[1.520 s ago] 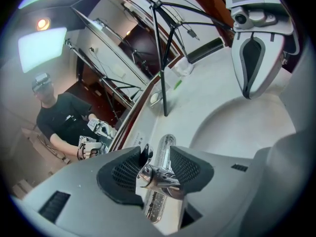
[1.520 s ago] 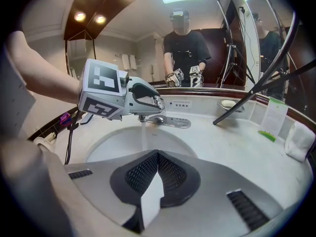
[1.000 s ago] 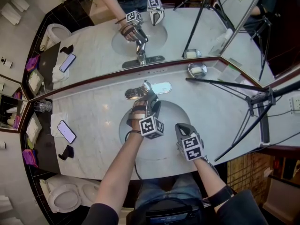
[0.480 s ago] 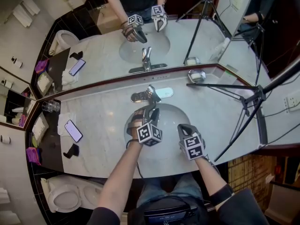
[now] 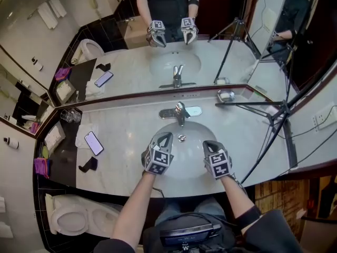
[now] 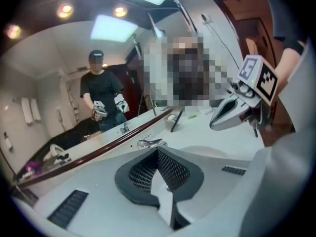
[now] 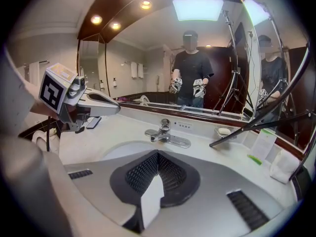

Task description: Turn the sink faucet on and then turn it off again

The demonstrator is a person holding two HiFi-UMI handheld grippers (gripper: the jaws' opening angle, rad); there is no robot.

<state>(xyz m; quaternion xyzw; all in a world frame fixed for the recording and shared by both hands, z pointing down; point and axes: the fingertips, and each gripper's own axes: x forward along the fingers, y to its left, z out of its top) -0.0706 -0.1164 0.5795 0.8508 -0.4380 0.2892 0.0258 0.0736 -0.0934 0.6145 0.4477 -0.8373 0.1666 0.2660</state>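
the polished chrome single-lever faucet (image 5: 180, 111) stands on an oval plate at the back rim of the round white sink (image 5: 197, 133), just before the mirror (image 5: 137, 62), in the pale marble worktop (image 5: 121, 136). its short spout reaches over the basin. the left claw (image 5: 164, 137) has just been closing and is clenched on nothing. the right claw (image 5: 209, 143) is clenched empty too. both are well apart from the faucet.

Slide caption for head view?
Left gripper and right gripper, jaws shut and empty, over the sink, clear of the faucet.
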